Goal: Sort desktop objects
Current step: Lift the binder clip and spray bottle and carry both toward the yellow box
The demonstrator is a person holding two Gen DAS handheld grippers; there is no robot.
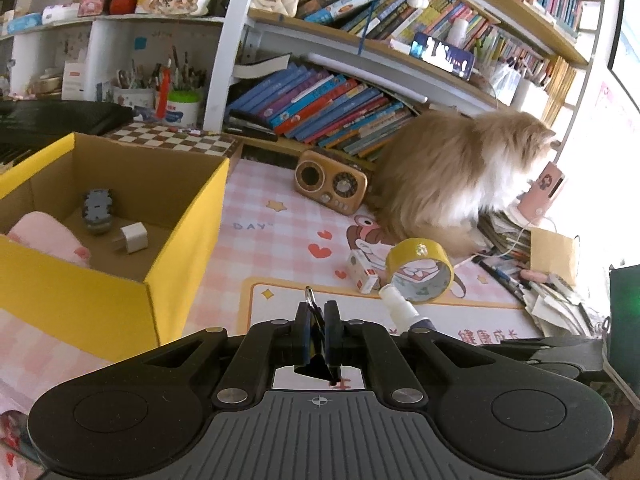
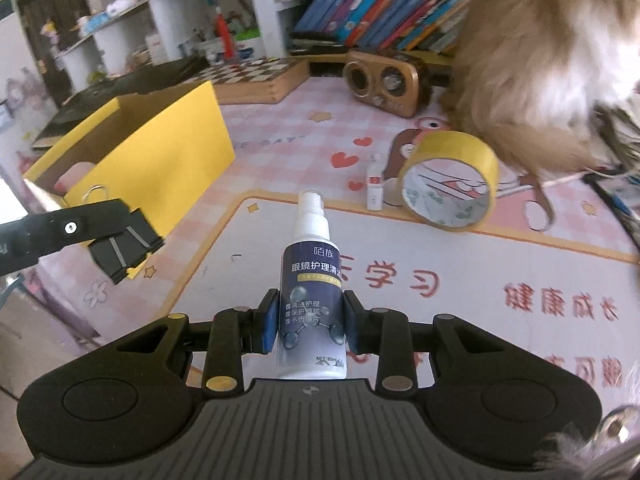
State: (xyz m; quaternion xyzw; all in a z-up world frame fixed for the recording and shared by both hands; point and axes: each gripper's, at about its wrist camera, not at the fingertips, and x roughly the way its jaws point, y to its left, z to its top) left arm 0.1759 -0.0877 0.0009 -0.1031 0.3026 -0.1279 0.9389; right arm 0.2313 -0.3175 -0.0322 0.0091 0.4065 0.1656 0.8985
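Right tool (image 2: 308, 326) clamped on lens-cleaner spray bottle (image 2: 312, 280); left tool (image 1: 316, 320) shut on black binder clip (image 2: 126, 250). Carrying stage, probably. Next: over yellow cardboard box (image 1: 176, 248), then release.

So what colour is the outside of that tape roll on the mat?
Yellow; the tape roll shows best in the right wrist view, with a patterned inner core.

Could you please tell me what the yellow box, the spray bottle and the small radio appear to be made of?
Yellow box: cardboard, matte; brown raw inside and cut edges show.
Spray bottle: probably plastic, glossy white with a dark printed label and a clear cap.
Small radio: wood-look casing with metal-looking dials; possibly plastic, hard to tell.
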